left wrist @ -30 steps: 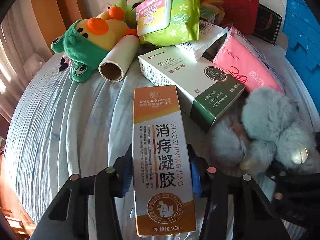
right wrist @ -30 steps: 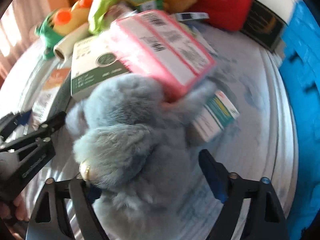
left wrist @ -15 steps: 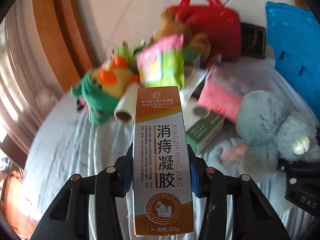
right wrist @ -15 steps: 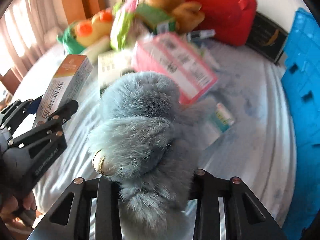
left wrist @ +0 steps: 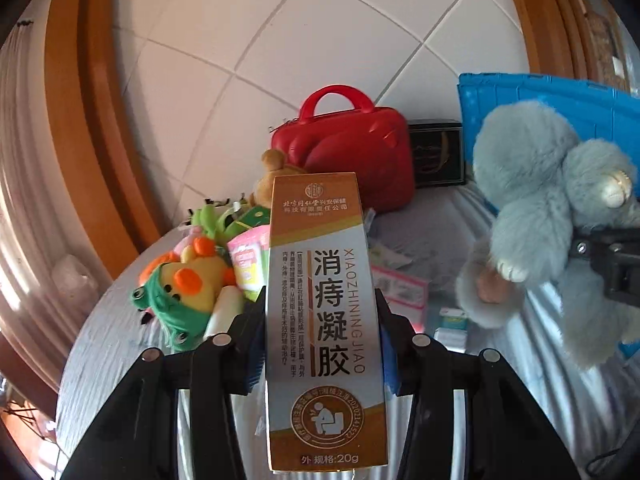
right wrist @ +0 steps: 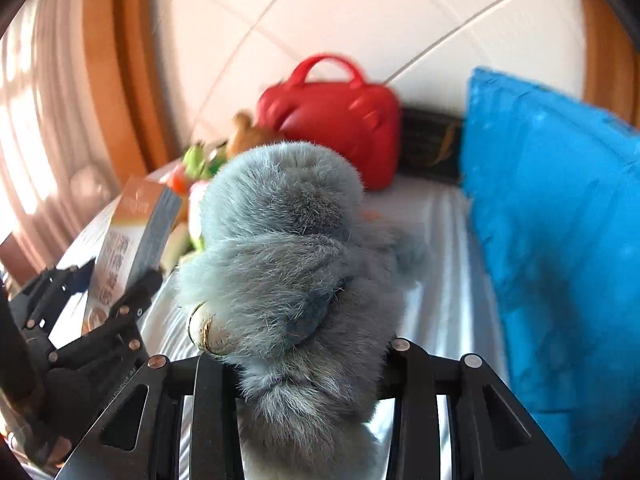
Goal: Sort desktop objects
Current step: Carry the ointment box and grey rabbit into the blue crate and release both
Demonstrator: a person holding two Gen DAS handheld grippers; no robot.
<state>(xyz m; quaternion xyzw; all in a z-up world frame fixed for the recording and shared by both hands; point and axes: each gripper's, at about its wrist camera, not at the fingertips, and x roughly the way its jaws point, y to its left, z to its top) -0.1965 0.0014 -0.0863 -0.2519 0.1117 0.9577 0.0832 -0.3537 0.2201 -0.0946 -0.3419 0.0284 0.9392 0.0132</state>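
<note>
Your left tongs [left wrist: 322, 344] pinch the box [left wrist: 324, 320]; its bottom edge is cut off. Your right tongs [right wrist: 308, 376] squeeze the grey plush toy [right wrist: 288, 248], whose fur hides the pads.

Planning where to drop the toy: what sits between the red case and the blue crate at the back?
A black box with gold print stands between the red case and the blue crate; the left wrist view shows it best.

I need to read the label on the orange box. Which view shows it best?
The left wrist view: the orange box faces the camera, print sharp. The right wrist view shows it edge-on at left, blurred and partly hidden by the left gripper.
</note>
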